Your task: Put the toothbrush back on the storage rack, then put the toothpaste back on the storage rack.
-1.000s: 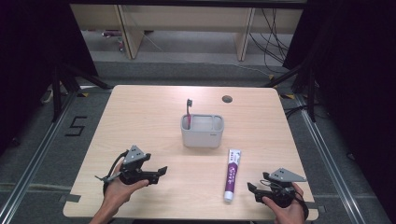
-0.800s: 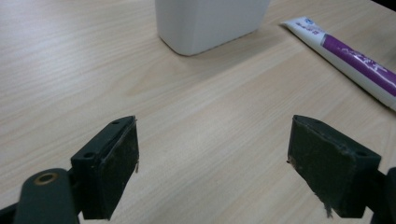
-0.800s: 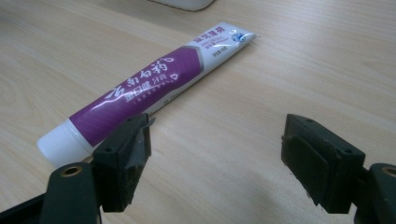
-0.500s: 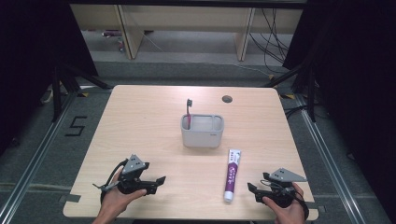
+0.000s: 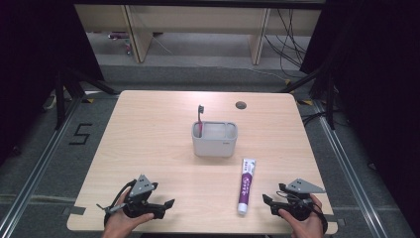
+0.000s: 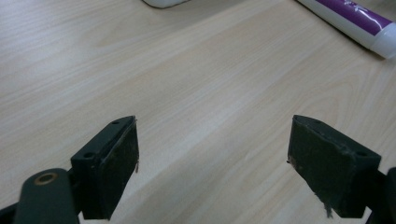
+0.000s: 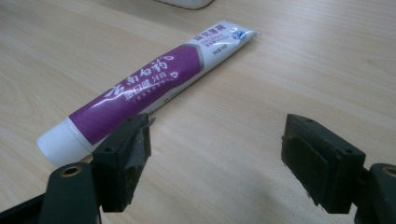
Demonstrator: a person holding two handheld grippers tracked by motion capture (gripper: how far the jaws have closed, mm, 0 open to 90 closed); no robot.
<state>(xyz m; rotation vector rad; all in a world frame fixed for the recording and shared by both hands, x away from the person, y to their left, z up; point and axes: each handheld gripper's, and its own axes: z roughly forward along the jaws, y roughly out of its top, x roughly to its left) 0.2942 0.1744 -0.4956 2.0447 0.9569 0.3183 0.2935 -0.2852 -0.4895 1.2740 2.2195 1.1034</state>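
Note:
A purple and white toothpaste tube (image 5: 245,186) (image 7: 140,91) lies flat on the wooden table (image 5: 148,129), cap toward the front edge. Behind it stands a grey holder (image 5: 214,139) with a red toothbrush (image 5: 199,119) upright in its left side. My right gripper (image 5: 268,201) (image 7: 215,154) rests open near the front right corner, just right of the tube's cap, nothing between its jaws. My left gripper (image 5: 167,207) (image 6: 212,158) sits open low over the front left of the table, with bare wood between its jaws. In the left gripper view the tube (image 6: 355,21) shows at the top right.
A small dark round hole (image 5: 240,105) marks the table's far side. Dark frame legs and cables stand beyond the table edges. A taped "5" (image 5: 80,134) is on the floor at the left.
My left gripper has moved toward the front edge of the table and lower. The right gripper, tube and holder have stayed where they were.

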